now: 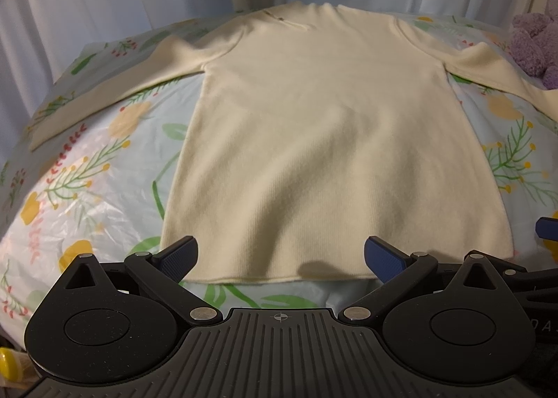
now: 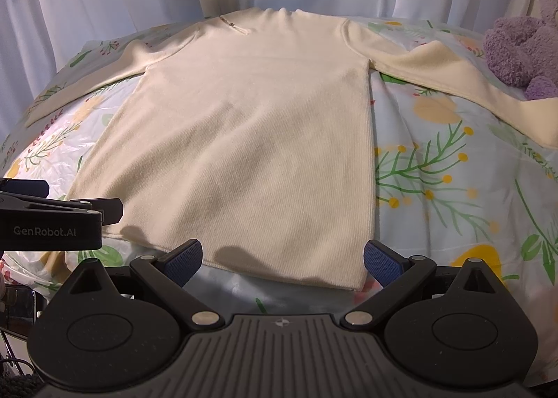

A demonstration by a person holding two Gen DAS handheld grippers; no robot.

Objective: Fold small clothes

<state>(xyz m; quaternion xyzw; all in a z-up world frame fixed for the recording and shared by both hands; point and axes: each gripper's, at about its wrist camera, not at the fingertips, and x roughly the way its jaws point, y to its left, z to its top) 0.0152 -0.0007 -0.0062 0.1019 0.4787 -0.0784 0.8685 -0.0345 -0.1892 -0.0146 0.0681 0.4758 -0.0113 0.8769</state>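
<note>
Cream sweater (image 1: 314,140) flat, right cuff cut off; both grippers (image 1: 280,257) (image 2: 282,258) spread, empty.

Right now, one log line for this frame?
phase: pre-fold | sweater: flat, sleeves spread | left tool: open, at hem | right tool: open, at hem

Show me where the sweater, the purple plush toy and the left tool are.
sweater (image 1: 314,140): left wrist view, middle of body.
plush toy (image 2: 519,49): right wrist view, its body.
left tool (image 1: 280,258): left wrist view, between its open fingertips.
</note>
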